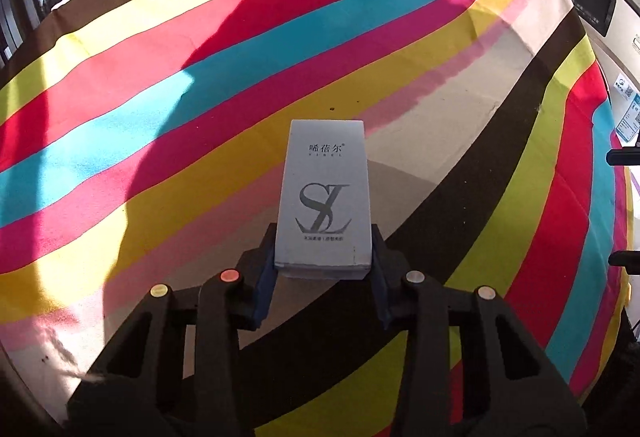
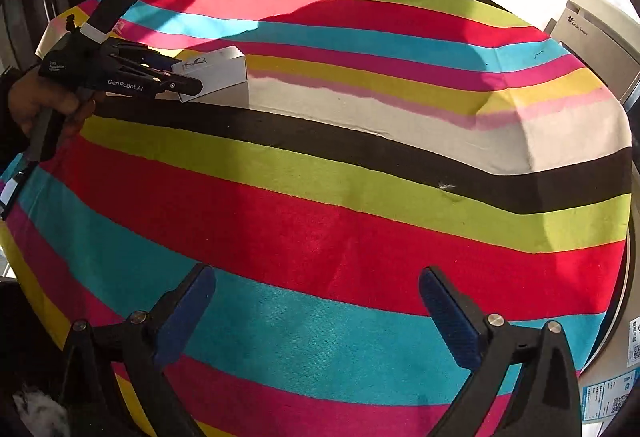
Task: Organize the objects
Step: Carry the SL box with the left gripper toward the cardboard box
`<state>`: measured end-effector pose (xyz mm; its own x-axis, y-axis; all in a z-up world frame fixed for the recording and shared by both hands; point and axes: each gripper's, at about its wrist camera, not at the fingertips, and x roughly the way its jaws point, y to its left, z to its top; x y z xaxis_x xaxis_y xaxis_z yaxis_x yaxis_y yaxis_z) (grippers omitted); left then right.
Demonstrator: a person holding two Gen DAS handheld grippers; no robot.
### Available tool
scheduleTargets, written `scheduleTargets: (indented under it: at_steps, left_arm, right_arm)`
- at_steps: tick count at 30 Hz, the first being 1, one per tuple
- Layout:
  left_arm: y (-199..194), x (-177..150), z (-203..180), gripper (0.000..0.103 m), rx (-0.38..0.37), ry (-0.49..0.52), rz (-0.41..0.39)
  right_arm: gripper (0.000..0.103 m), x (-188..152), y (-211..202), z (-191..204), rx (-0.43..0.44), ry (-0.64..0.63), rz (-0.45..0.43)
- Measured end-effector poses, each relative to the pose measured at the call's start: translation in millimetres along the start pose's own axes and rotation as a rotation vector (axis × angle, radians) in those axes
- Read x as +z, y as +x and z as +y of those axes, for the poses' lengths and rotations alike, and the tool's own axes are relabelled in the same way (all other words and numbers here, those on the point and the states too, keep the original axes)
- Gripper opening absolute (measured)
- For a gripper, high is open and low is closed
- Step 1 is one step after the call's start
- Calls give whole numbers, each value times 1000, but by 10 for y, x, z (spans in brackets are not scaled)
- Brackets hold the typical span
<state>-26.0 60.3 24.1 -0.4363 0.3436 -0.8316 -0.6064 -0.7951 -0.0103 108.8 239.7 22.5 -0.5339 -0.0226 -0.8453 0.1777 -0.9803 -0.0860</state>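
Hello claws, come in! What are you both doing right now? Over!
Left claw clamped on the grey box, low over the striped cloth. Right claw wide open, empty. Nothing in the way.

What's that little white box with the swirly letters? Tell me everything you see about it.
The white box is a small rectangular carton, apparently cardboard, printed with grey Chinese characters above a large interlaced "SL" logo. It rests on the striped cloth, on the beige band. The left hand-held gripper has its blue pads on the box's two long sides at the near end.
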Motion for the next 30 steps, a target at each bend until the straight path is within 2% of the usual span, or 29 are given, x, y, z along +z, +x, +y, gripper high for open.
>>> scheduleTargets:
  at_steps: [4, 6, 11, 14, 16, 17, 21, 24, 28, 30]
  left_arm:
    - [-141, -55, -215, 45, -115, 119, -22]
    - [-216, -109, -375, 45, -181, 205, -18]
    - [-315, -257, -748, 45, -283, 413, 14]
    - [-346, -334, -923, 45, -302, 541, 9]
    - [-346, -374, -998, 45, -294, 621, 11]
    - [-349, -385, -1017, 45, -301, 645, 14]
    - [-397, -420, -1091, 45, -321, 732, 5]
    - [-435, -484, -1197, 45, -334, 814, 10]
    - [-460, -471, -1263, 45, -349, 834, 2]
    - [-448, -490, -1289, 45, -362, 846, -4]
  right_arm:
    - [103, 140, 63, 29, 62, -64, 11]
    - [103, 208, 91, 54, 76, -128, -1]
    - [102, 334, 176, 171, 132, -317, -14]
    - [93, 375, 233, 233, 190, -420, -16]
    - [78, 382, 257, 265, 245, -488, -14]
    - [76, 377, 272, 300, 258, -526, -12]
    - [75, 325, 314, 445, 281, -656, 0]
    - [75, 347, 305, 486, 317, -683, -8]
    - [74, 355, 302, 533, 368, -703, -6]
    - [69, 321, 301, 592, 403, -722, 9]
